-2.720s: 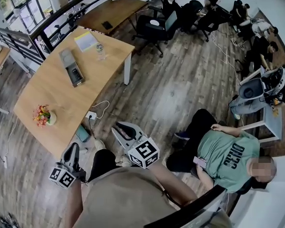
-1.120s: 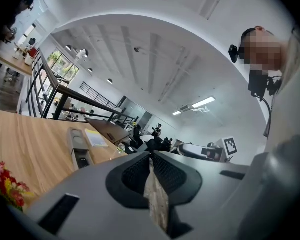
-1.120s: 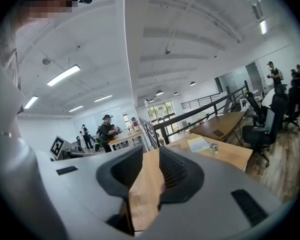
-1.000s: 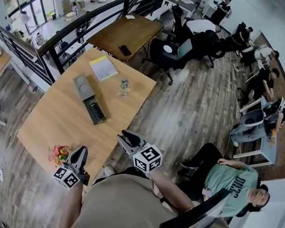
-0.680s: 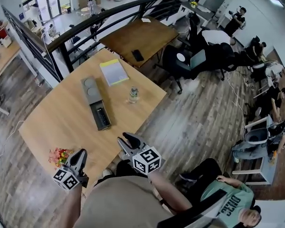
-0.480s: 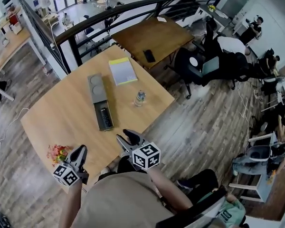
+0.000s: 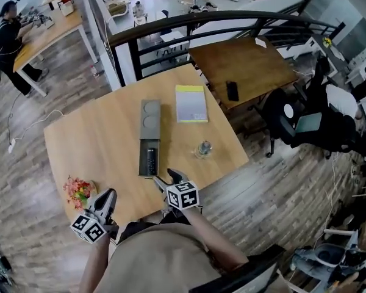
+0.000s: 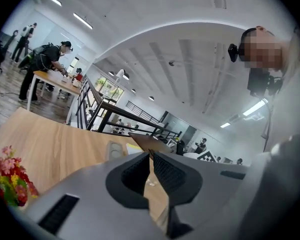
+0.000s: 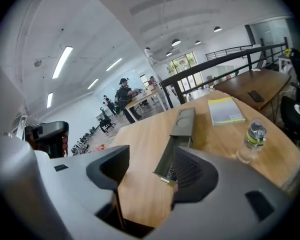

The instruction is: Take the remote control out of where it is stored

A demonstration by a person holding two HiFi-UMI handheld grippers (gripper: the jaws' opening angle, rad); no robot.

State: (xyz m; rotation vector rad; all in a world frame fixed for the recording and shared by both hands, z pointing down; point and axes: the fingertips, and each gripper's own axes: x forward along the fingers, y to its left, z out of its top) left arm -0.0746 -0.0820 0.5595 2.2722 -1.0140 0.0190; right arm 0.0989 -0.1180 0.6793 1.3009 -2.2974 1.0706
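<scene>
- table (image 7: pixel 91 139): pale wood, carries everything listed. a second ago it lay aslant and further off in the head view; now the person stands at its near edge.
- grey storage box (image 7: pixel 150 118): long and narrow, lying lengthwise away from the person. far half covered by a lid with two round recesses, near half open.
- yellow-edged notebook (image 7: pixel 191 102): flat, just right of the box's covered half.
- right tongs (image 7: pixel 169 177): released, spread wide, nothing between the pads. they hang just short of the box's open end, likely spread to take the remote. the jaws have just been opening, and the tongs have come forward over the table edge.
- left tongs (image 7: pixel 105 195): clenched on nothing, held well left of the box's open end, apparently idle.
- flower posy (image 7: pixel 78 190): well left of the box's open end.
- water bottle (image 7: pixel 204 149): upright, near the right of the box's open half.
- remote control (image 7: pixel 150 160): dark, lying in the box's open half, not yet touched.
</scene>
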